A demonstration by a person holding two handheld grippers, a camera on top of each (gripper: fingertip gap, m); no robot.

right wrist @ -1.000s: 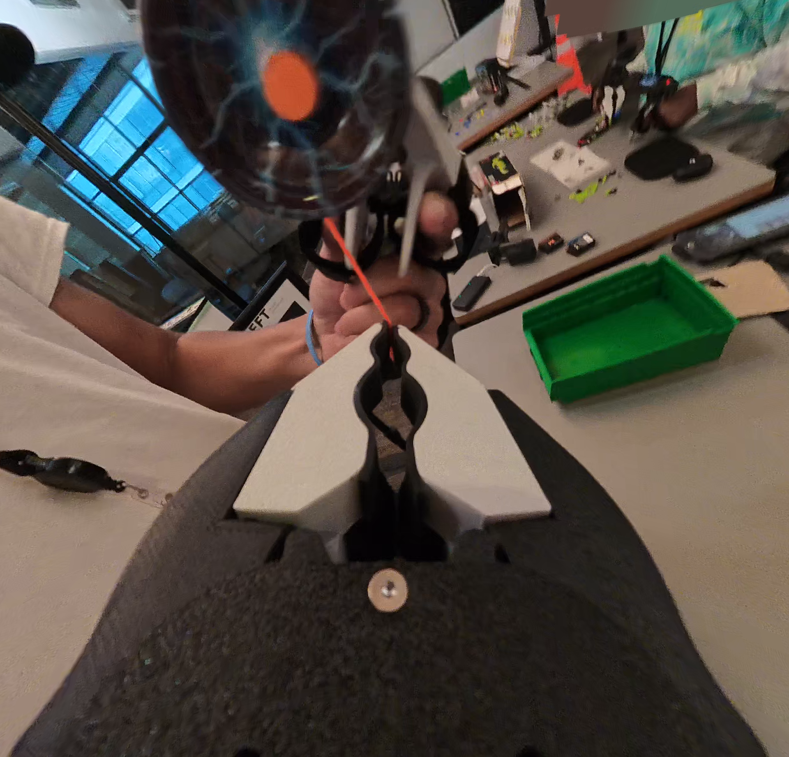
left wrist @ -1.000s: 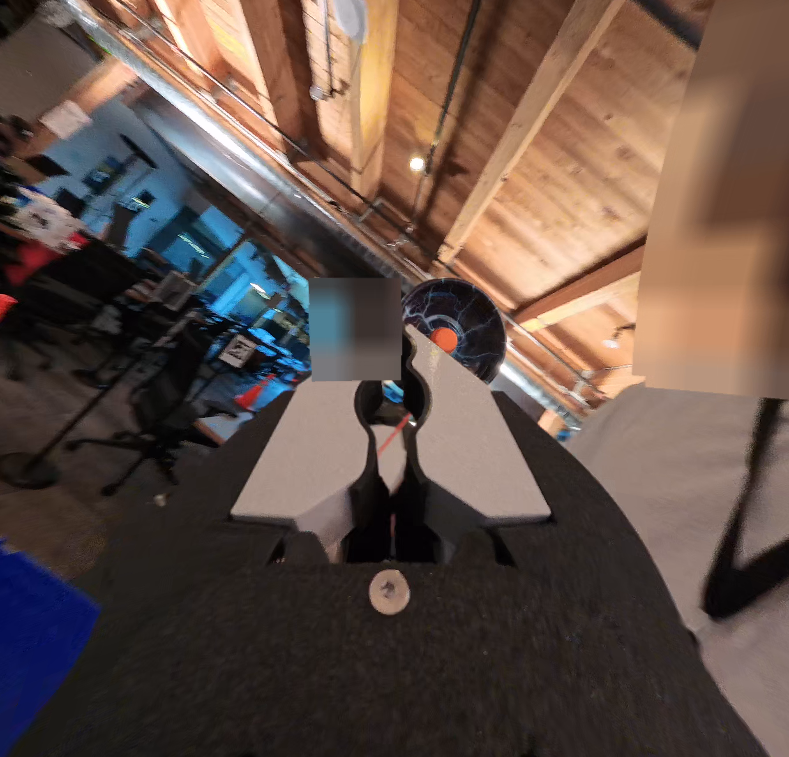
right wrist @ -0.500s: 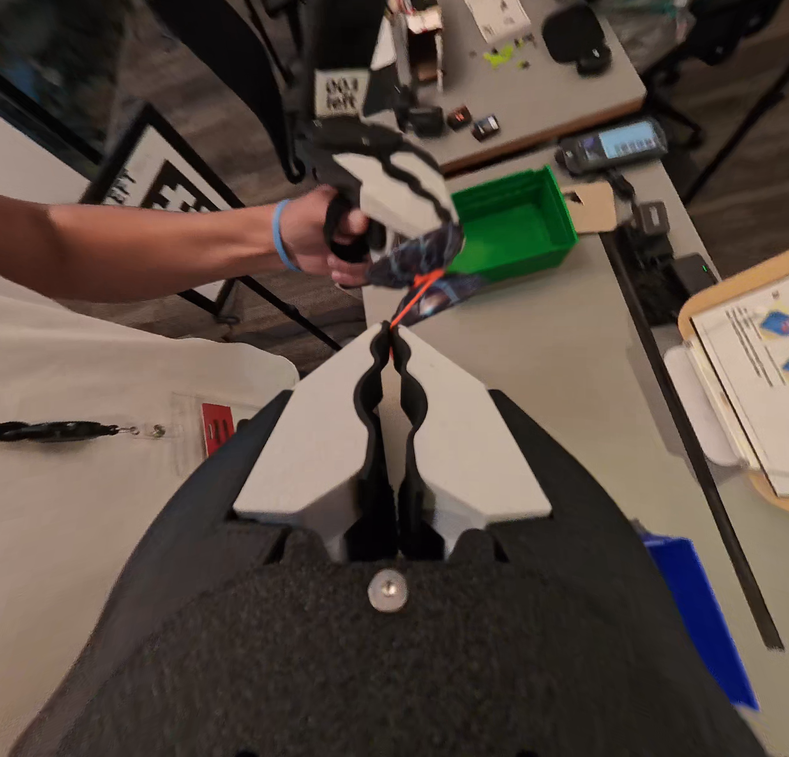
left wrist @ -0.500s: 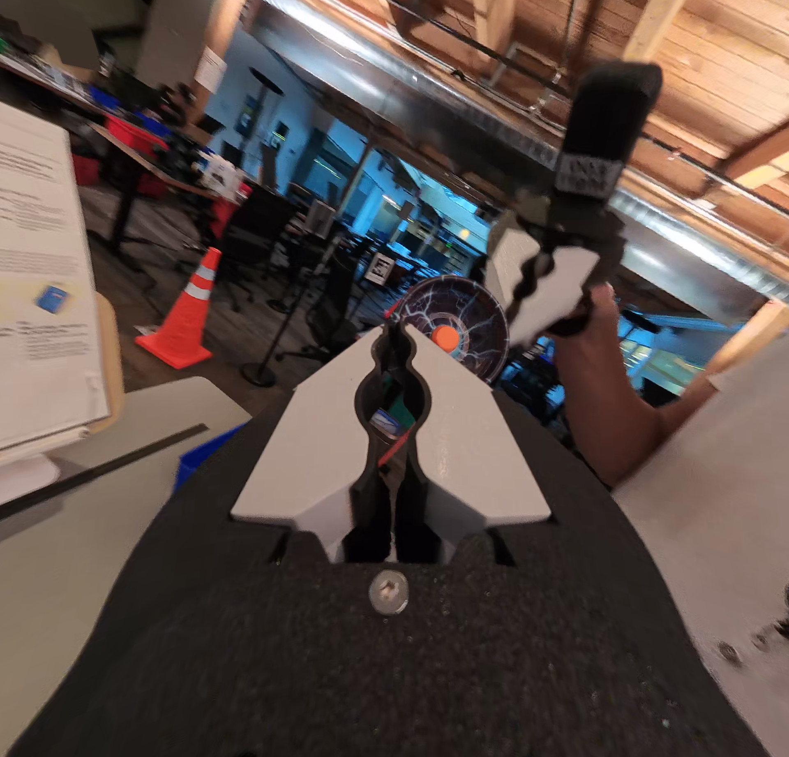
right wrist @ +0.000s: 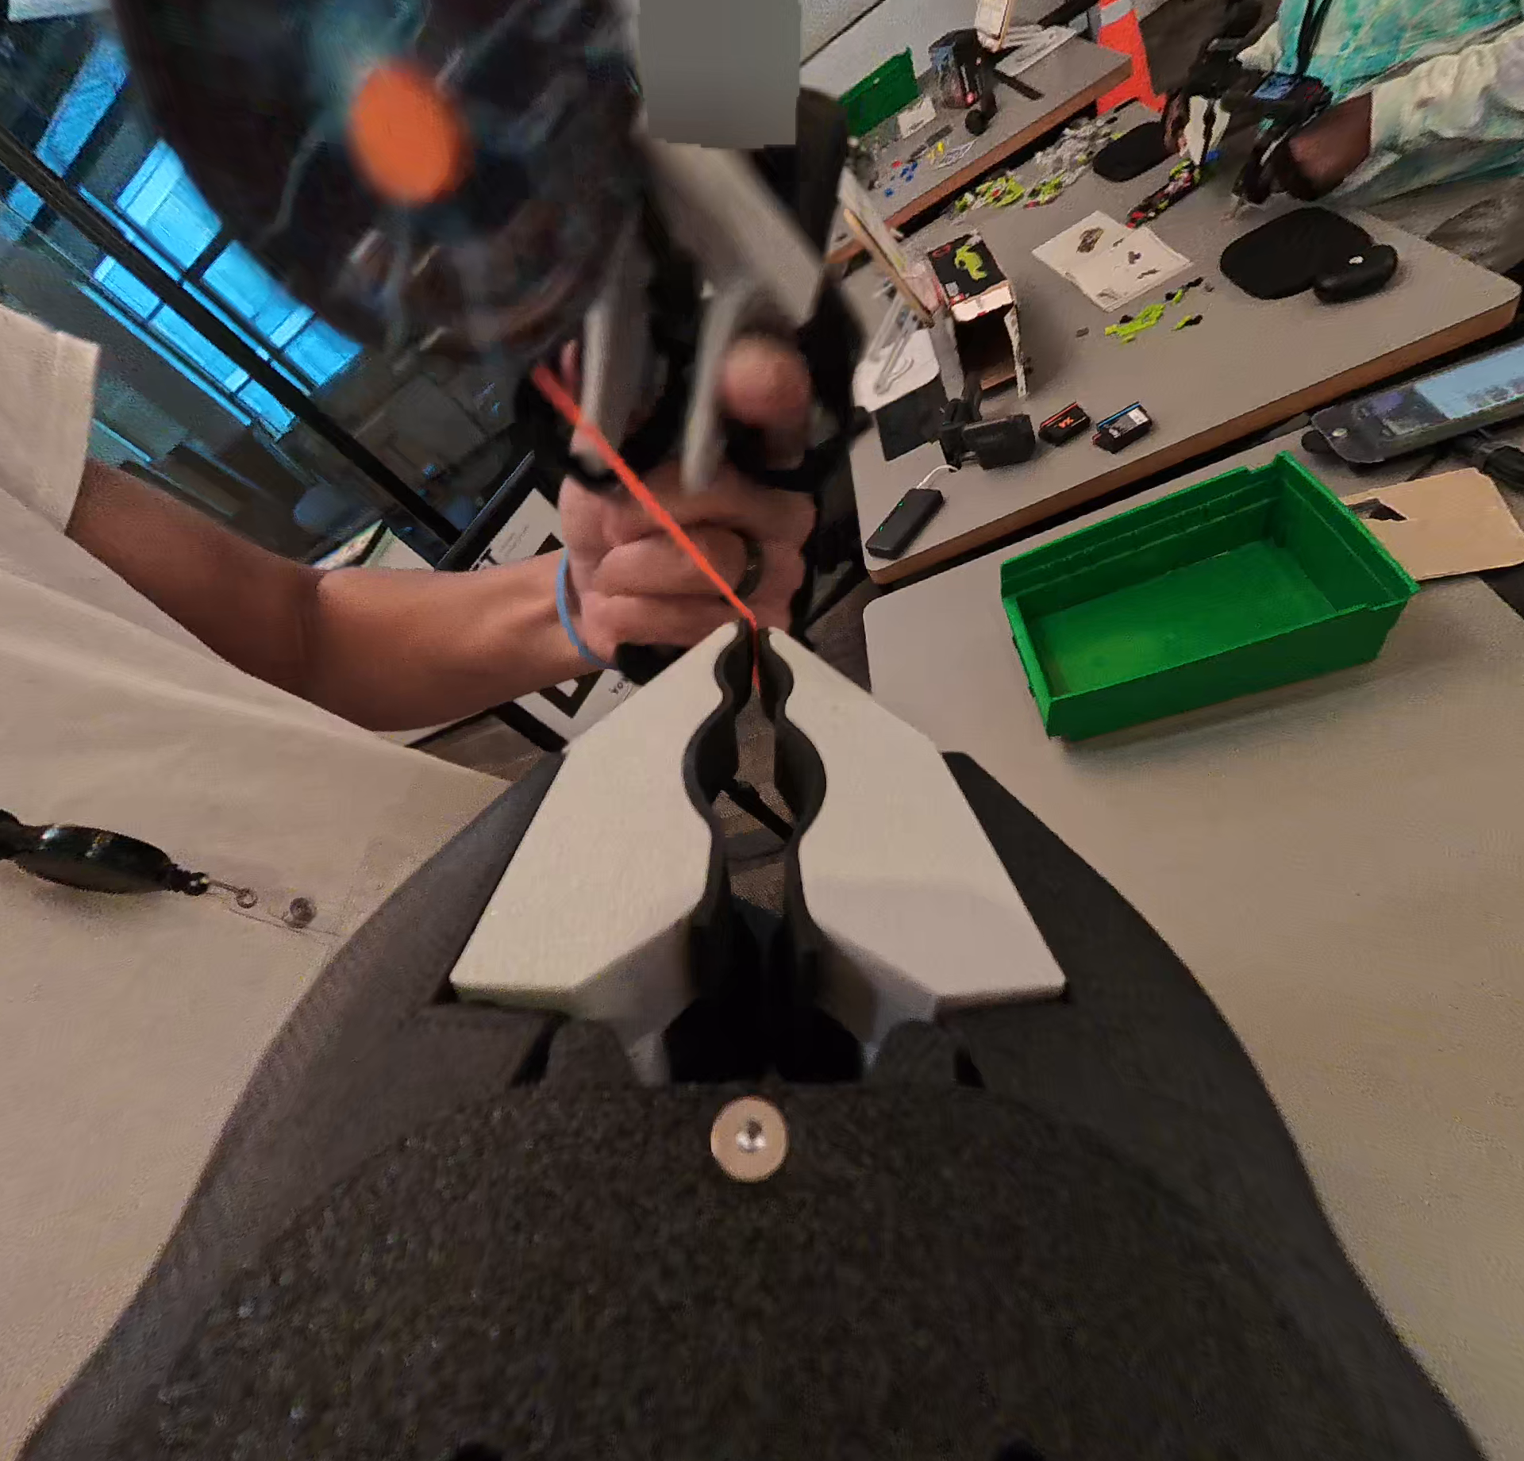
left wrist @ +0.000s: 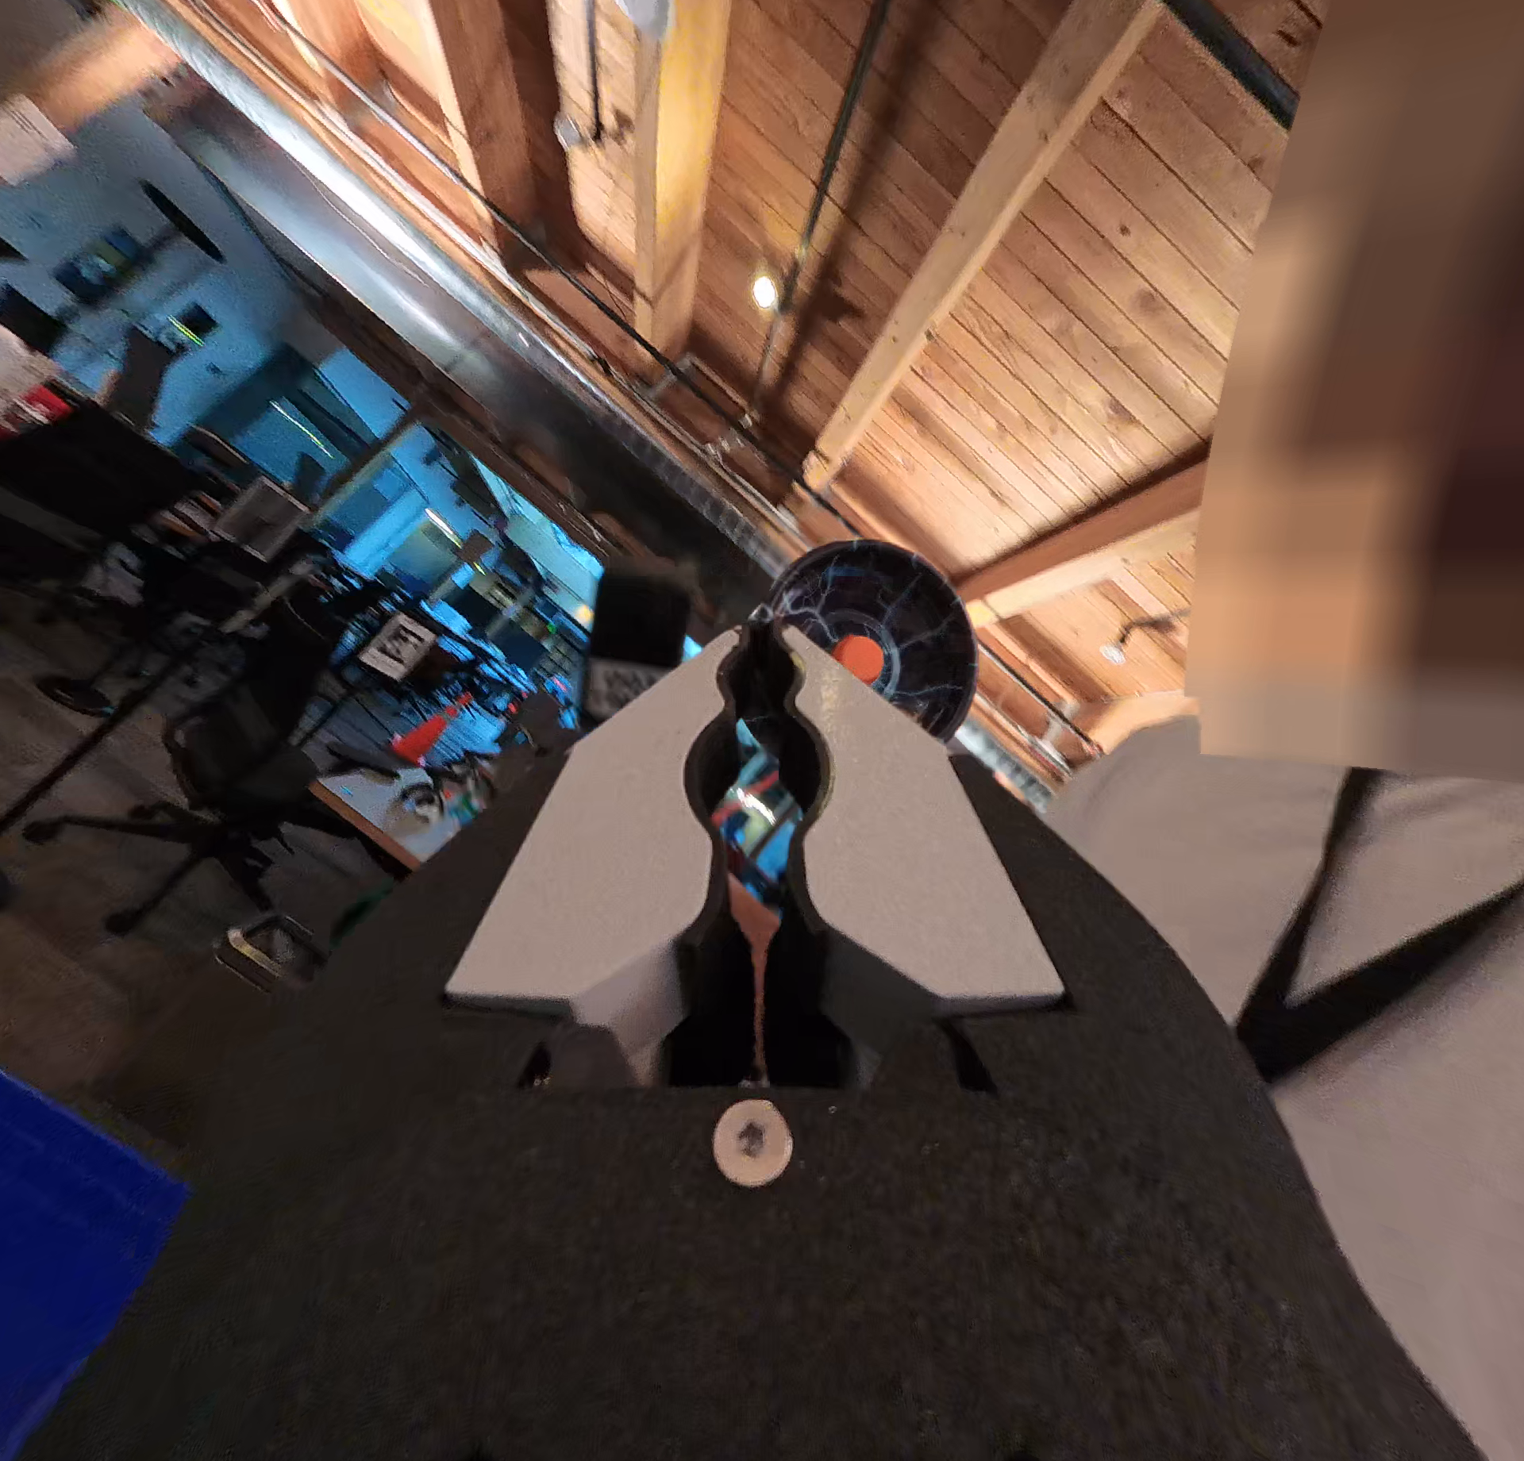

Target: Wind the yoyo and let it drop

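Note:
The yoyo [left wrist: 886, 638] is a dark disc with blue streaks and an orange centre. My left gripper [left wrist: 763, 638] is shut on its rim and holds it up toward the wooden ceiling. In the right wrist view the yoyo [right wrist: 371, 143] is close, blurred and face-on at the upper left, with the left gripper's fingers [right wrist: 610, 374] and a hand [right wrist: 676, 564] under it. My right gripper [right wrist: 752, 638] is shut on the orange string [right wrist: 643, 498], which runs taut up to the yoyo.
A green bin [right wrist: 1196, 605] sits on the grey table [right wrist: 1237, 885] to the right. A cardboard piece [right wrist: 1443, 523] and a phone [right wrist: 1418, 407] lie beyond it. Another person [right wrist: 1402, 61] works at a far table. A blue bin [left wrist: 66, 1256] is at the lower left. Spacing between my two grippers at the tips: around 9 centimeters.
Half a second ago the left view faced the room and the yoyo was edge-on over the table. Both grippers have swung back up, about as one second ago.

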